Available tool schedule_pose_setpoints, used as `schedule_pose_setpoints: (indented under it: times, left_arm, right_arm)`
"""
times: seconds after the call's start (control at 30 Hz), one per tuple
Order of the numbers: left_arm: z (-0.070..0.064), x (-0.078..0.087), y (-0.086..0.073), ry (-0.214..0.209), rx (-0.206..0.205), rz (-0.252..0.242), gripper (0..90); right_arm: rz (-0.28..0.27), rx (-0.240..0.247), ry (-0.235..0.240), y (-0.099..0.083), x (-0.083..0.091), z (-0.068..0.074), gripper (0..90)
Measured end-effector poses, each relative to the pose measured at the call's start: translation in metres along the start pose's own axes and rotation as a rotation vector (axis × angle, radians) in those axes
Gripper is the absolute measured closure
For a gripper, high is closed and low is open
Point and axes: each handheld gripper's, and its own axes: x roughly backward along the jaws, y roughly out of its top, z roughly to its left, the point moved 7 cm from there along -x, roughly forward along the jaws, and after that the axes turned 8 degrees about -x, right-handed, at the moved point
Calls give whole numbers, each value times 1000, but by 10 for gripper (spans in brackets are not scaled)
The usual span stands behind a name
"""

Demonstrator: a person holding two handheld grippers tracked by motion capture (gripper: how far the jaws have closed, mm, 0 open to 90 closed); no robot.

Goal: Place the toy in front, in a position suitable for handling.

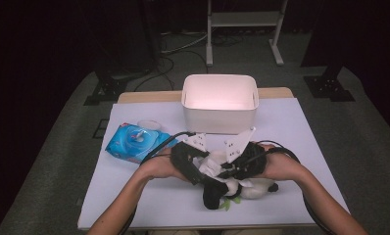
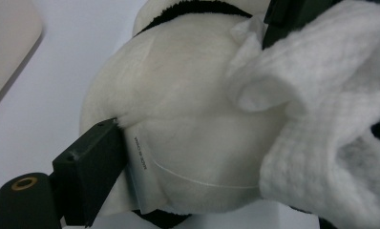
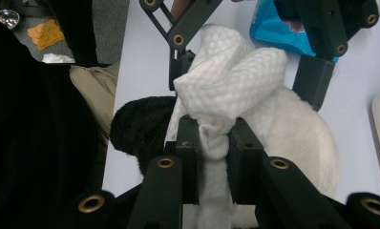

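1. Nearest the person, a black-and-white plush toy (image 1: 242, 188) lies on the white surface (image 1: 149, 196), just in front of both hands, so both tools can reach it at once.
2. The right hand-held gripper (image 3: 216, 143) is clenched on a white wipe (image 3: 231, 81); its jaws pinch a twisted tail of the cloth, leaving the bunched end free to press against the toy's white fur, which looks like a wiping job.
3. The left hand-held gripper (image 1: 188, 159) comes in from the opposite side. In the left gripper view 1 jaw presses against the toy's pale body beside its sewn-in label (image 2: 141, 160), seemingly to steady the toy; the other jaw is out of frame, so I cannot tell whether it grips.
4. Further back on the left lies a blue wipe pack (image 1: 132, 142), probably the cloth's source.
5. Farthest stands a white bin (image 1: 220, 104), well apart from the toy.
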Motion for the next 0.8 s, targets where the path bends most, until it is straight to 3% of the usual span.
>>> schedule_pose_setpoints:
  times: [0.13, 0.3, 0.57, 0.67, 0.8]
  left_arm:
    - [-3, -1, 1, -5, 4, -1, 113]
    - [-3, -1, 3, -5, 0, 20, 111]
    - [-3, -1, 4, -9, -2, 26, 107]
    - [-2, 0, 4, -13, -2, 25, 106]
    - [-2, 2, 5, -21, 1, 34, 96]
  right_arm:
    - [-10, -21, -3, -6, 7, -2, 764]
    - [1, -45, -38, -19, 17, -7, 761]
    - [50, -137, -103, -58, 34, -28, 758]
    - [28, -182, -95, -68, 39, -32, 759]
    - [32, -169, -81, -69, 31, -28, 760]
